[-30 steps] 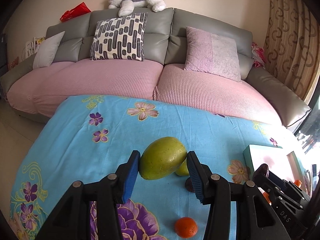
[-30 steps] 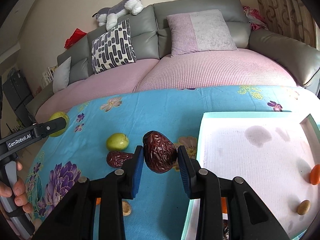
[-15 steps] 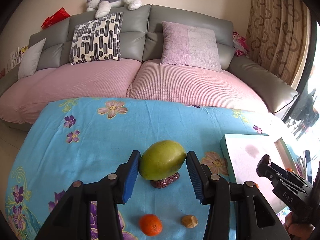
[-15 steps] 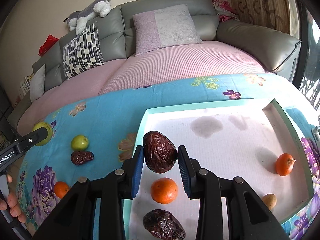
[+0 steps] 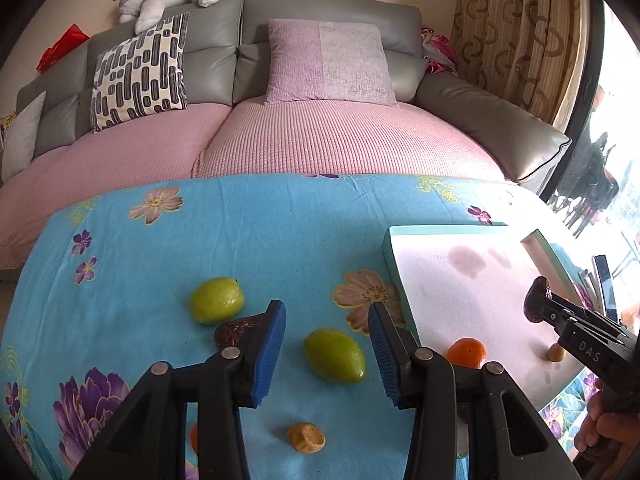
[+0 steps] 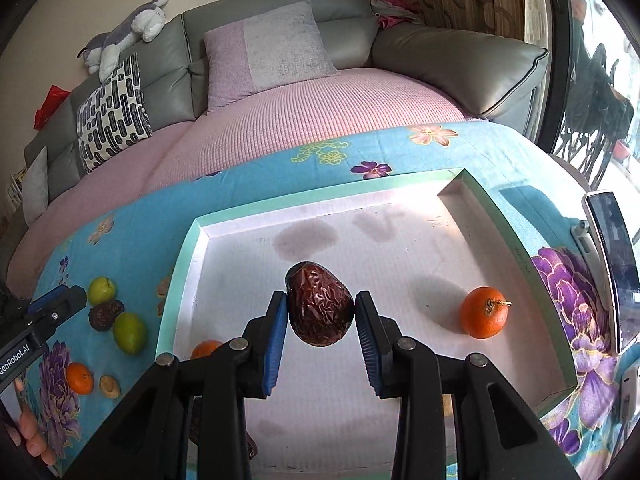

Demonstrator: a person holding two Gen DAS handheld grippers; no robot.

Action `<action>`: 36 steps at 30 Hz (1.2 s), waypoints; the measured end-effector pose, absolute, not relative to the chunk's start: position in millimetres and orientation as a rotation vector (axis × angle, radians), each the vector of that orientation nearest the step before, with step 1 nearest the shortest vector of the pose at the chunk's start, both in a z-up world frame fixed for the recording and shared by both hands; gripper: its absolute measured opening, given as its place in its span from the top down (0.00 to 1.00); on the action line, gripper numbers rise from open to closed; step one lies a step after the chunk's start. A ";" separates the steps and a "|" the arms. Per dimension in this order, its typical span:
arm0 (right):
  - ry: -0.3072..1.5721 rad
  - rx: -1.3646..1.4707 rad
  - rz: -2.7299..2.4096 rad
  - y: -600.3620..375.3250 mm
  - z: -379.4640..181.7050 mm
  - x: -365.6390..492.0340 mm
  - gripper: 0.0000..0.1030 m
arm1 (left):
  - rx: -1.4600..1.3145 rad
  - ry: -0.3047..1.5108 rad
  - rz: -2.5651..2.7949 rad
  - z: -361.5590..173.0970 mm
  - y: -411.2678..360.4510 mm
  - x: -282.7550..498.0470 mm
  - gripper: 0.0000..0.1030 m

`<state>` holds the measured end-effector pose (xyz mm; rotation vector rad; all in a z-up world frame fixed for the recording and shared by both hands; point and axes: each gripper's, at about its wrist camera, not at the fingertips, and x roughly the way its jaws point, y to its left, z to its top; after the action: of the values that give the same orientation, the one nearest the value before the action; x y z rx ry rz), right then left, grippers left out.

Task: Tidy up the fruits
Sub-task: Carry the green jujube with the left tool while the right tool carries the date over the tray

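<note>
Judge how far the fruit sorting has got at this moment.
Done: an orange already sits in the tray. In hand: the right gripper holds a date over the tray. Left: the open left gripper hovers over a green fruit; another green fruit lies on the tablecloth.

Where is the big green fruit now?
In the left wrist view, the big green fruit lies on the blue cloth between the open left gripper fingers, left of the tray.

The left gripper's blue finger [image 5: 267,354] hid half of a dark date [image 5: 234,330]. An orange [image 6: 205,349] in the tray [image 6: 182,264] peeked from behind the right gripper's arm, mostly covered. A phone [image 6: 612,268] was cut off at the edge.
</note>
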<state>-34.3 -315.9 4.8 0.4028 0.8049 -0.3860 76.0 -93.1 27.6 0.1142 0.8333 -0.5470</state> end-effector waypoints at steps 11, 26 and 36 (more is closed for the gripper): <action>0.836 0.423 -0.402 -320.2 -1.7 -38.1 0.65 | 0.120 0.961 -0.530 -17.6 -101.4 90.7 0.48; 0.845 0.435 -0.403 -326.0 -6.8 -39.0 0.65 | 0.055 1.027 -0.629 -32.2 -117.9 87.7 0.58; 0.849 0.450 -0.414 -332.8 -10.3 -42.2 0.65 | 0.040 0.903 -0.657 -0.6 -122.5 81.4 0.59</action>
<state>-42.2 -332.8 -10.3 0.4503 0.8489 -0.4145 81.4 -122.5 -0.6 0.0404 0.9031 -0.6569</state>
